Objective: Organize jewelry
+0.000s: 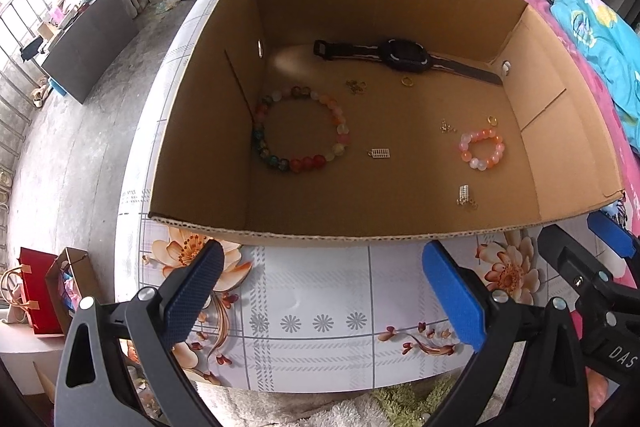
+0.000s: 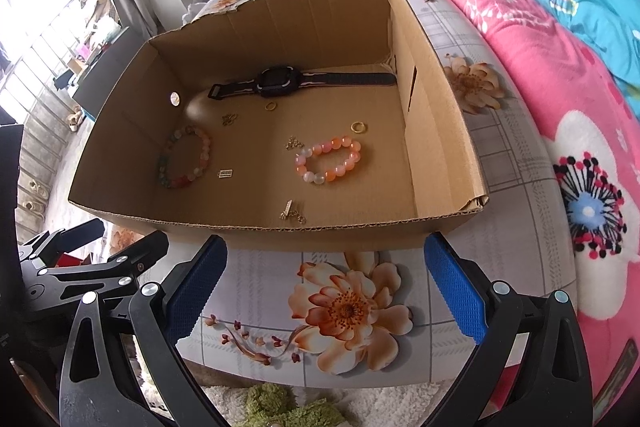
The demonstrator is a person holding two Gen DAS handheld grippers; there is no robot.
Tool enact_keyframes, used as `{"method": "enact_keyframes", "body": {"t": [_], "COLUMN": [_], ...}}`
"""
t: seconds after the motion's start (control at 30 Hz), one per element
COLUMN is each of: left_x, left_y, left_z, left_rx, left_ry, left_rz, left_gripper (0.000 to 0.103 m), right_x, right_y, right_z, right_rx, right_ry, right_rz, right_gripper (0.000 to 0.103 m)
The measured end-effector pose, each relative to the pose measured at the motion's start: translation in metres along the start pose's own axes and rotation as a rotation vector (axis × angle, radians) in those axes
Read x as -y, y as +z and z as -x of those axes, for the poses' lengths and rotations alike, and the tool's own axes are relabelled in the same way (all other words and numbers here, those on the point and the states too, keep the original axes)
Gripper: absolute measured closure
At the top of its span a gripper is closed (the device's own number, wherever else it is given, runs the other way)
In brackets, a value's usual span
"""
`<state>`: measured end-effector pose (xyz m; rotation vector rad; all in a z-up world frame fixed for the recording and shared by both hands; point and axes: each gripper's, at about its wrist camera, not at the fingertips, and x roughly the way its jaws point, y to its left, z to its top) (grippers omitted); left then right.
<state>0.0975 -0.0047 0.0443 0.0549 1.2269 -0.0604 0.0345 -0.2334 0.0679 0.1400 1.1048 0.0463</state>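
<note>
An open box is seen in the middle of both views, set on a table covered in a flowered cloth. All the jewelry is contained on its floor. A black watch is laid along the far wall. A large bracelet of mixed beads is placed at the left, touching the left wall, and a small pink and orange bracelet lies toward the right. Two gold rings are seen, one just below the watch and one just above the small bracelet. Small charms and chain pieces are scattered between the bracelets and near the front wall.

The left gripper is held low in the frame, before the box, its blue pads spread wide and nothing gripped. The right gripper is likewise spread wide and empty, above the cloth and short of the front wall.
</note>
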Motion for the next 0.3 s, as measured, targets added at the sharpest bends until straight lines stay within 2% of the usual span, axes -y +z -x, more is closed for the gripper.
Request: {"method": "enact_keyframes", "body": {"t": [0.3], "left_x": [0.0000], "left_y": [0.0010], "left_z": [-0.0001], "left_rx": [0.001], "left_ry": [0.002], "left_rz": [-0.006], "left_gripper": [0.006], "right_x": [0.0004], "right_y": [-0.0005], "right_z": [-0.0007], "right_rx": [-0.001], "right_ry": [0.004], "right_rz": [-0.001], "right_gripper": [0.008]}}
